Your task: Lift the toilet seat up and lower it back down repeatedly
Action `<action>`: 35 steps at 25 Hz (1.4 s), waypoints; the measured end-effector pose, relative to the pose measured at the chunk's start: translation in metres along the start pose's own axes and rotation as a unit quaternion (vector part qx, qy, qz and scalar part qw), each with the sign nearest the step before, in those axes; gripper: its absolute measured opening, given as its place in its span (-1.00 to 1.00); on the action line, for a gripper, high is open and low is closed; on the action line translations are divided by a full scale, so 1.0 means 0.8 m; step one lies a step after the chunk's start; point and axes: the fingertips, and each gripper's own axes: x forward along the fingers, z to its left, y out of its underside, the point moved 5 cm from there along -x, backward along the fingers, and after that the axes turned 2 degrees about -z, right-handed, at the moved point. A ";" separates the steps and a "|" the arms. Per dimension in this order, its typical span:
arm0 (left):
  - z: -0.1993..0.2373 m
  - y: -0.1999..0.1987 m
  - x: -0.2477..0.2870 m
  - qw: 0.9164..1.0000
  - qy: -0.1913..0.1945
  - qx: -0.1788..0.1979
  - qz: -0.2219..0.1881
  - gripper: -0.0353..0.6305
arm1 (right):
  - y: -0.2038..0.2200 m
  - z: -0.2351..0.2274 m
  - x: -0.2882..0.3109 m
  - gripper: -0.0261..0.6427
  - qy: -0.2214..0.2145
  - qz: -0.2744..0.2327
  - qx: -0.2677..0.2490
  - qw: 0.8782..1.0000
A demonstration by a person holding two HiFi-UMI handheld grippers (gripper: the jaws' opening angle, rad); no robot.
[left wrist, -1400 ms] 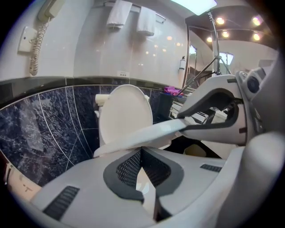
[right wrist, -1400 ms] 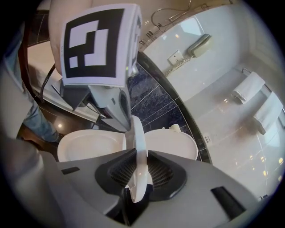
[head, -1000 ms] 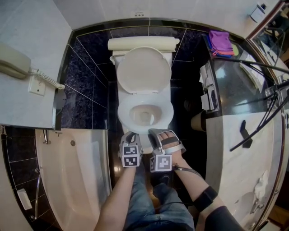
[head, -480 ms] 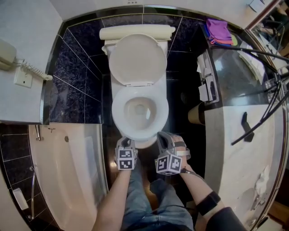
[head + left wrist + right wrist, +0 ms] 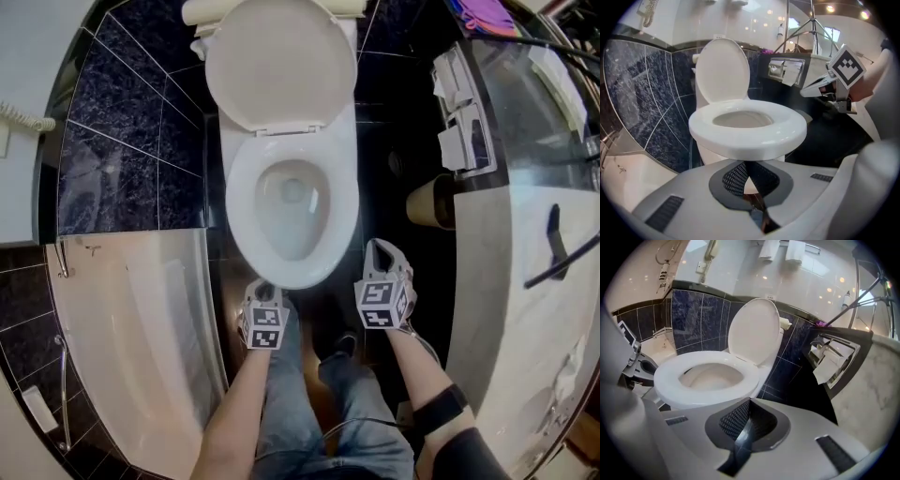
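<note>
**Toilet seat [image 5: 292, 272] was down flat, both tools pinched shut – slip risk?**

So the seat sat flat on the bowl [image 5: 292, 202] and the lid [image 5: 279, 61] stood up against the tank at 12 o'clock. No lift was under way yet, as far as I could judge.

The left gripper [image 5: 266, 291] was at 6 o'clock of the seat, tips right at the front rim and a bit below it. Its jaws were pressed together with nothing in them. I couldn't tell whether it actually touched the rim or was just beside it. The right gripper [image 5: 382, 249] was off around 4 o'clock, clear of the seat over the dark floor [image 5: 375, 150]. Its jaws were closed tight and empty too.

What worried me:

- That rim looked smooth, rounded and glossy. With closed tips hooking under it and no pinch, I reckoned the seat could slide off partway up and slam onto the bowl.
- Only one tool was near the front, slightly toward 7 o'clock. Pushing up off-centre might have twisted the seat on its hinges.
- Flip it too fast and it would probably bang into the lid behind.
- The bathtub [image 5: 141, 337] edge at 8 o'clock was near the left arm, so a wide swing could have clipped it.
</note>
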 end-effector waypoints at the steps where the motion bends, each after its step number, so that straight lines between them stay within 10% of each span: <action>1: -0.001 0.007 0.007 1.000 0.001 0.004 0.003 -0.93 | 0.010 0.001 0.007 -0.87 -0.001 0.003 0.004 1.000; 18: -0.004 0.101 0.070 0.993 -0.008 0.033 0.110 -0.92 | 0.052 0.042 0.053 -0.87 -0.033 0.020 -0.008 0.999; 29: -0.005 0.062 0.043 0.997 -0.015 0.005 0.070 -0.92 | 0.031 0.032 0.032 -0.87 -0.036 0.018 -0.005 0.999; 35: -0.011 -0.038 -0.046 1.000 -0.017 0.002 0.007 -0.92 | -0.036 0.018 -0.041 -0.87 -0.048 -0.005 0.011 0.999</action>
